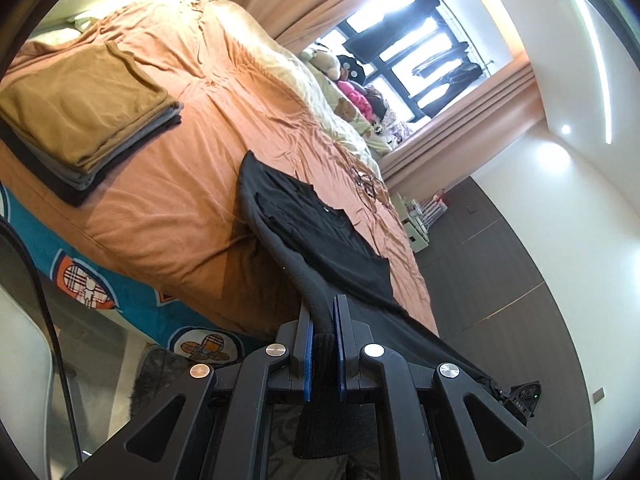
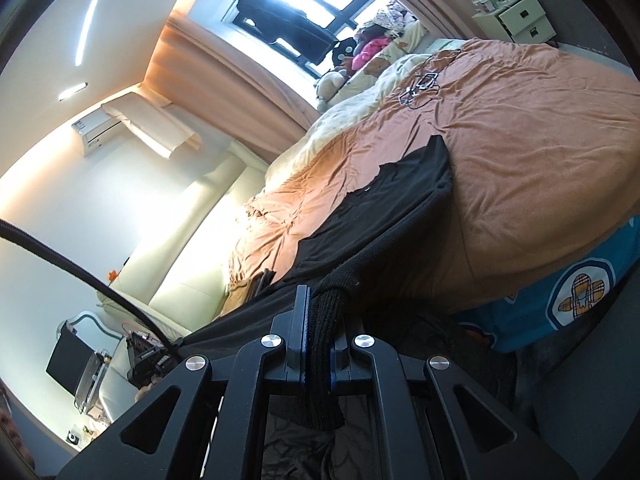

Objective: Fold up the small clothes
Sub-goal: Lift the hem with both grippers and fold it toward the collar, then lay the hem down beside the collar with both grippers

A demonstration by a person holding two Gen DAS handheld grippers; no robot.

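A black garment (image 1: 312, 224) lies partly on the orange bed cover, its near end lifted off the bed edge. My left gripper (image 1: 323, 312) is shut on its ribbed black hem, which runs between the blue pads and hangs out behind them. The same black garment (image 2: 384, 208) shows in the right wrist view, stretched from the bed toward me. My right gripper (image 2: 320, 304) is shut on another bunched part of the ribbed hem. Between the two grips the cloth hangs taut in the air.
A pile of folded clothes (image 1: 84, 116), tan on top with grey and black below, rests on the bed (image 1: 192, 208) at the left. Cream bedding and soft toys (image 1: 340, 76) lie by the window. A black tangle of cord (image 2: 420, 84) sits on the bed cover. White drawers (image 2: 520, 16) stand beyond.
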